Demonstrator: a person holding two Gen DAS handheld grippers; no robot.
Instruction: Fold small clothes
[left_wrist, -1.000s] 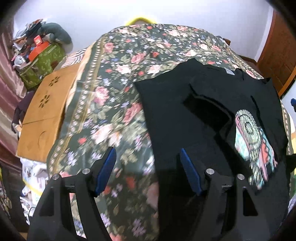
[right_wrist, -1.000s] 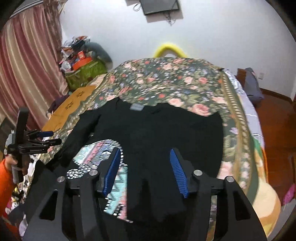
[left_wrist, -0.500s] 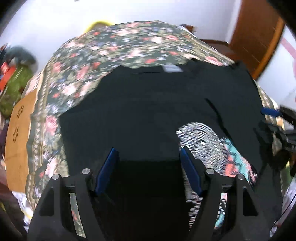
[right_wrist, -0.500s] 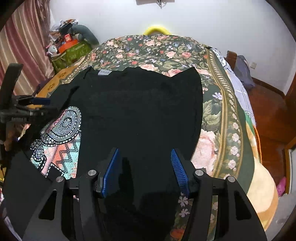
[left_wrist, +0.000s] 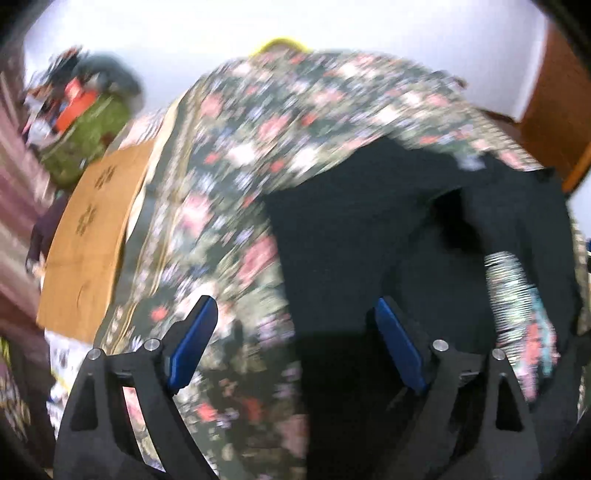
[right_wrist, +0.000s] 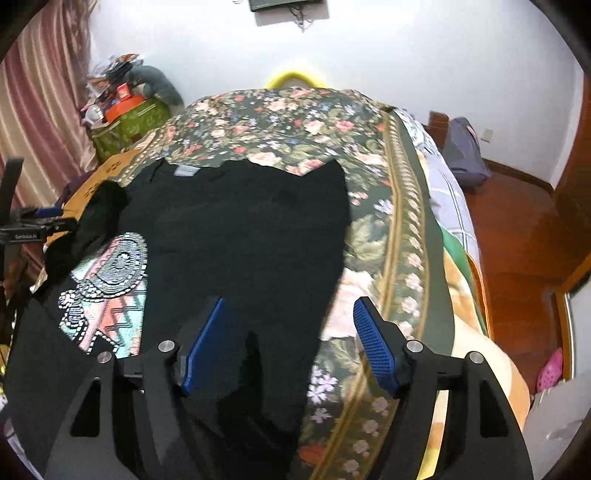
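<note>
A black T-shirt (right_wrist: 240, 229) lies spread on the floral bedspread (right_wrist: 295, 125), with a folded-over part showing its patterned print (right_wrist: 107, 288). My right gripper (right_wrist: 288, 325) hovers over the shirt's right edge. Its jaws are opening; the hem runs beneath the gap and no pad presses on it. In the blurred left wrist view, my left gripper (left_wrist: 295, 332) hangs over the shirt's (left_wrist: 369, 229) left edge. These jaws are opening wide too, with nothing pinched. The print (left_wrist: 517, 302) shows at the right. In the right wrist view, the left gripper (right_wrist: 55, 218) sits beside a bunched sleeve (right_wrist: 99, 214).
A brown cardboard sheet (left_wrist: 88, 236) lies along the bed's left side, with a green bag of clutter (right_wrist: 125, 122) and a striped curtain (right_wrist: 37, 110) behind it. To the right are wooden floor (right_wrist: 517, 229) and a grey-blue bag (right_wrist: 465, 147). A yellow object (right_wrist: 295, 77) sits at the bed's far end.
The left wrist view swung from over the shirt's middle back to its left edge, and those jaws widened. The right gripper sank closer to the shirt's right edge and its jaws widened too.
</note>
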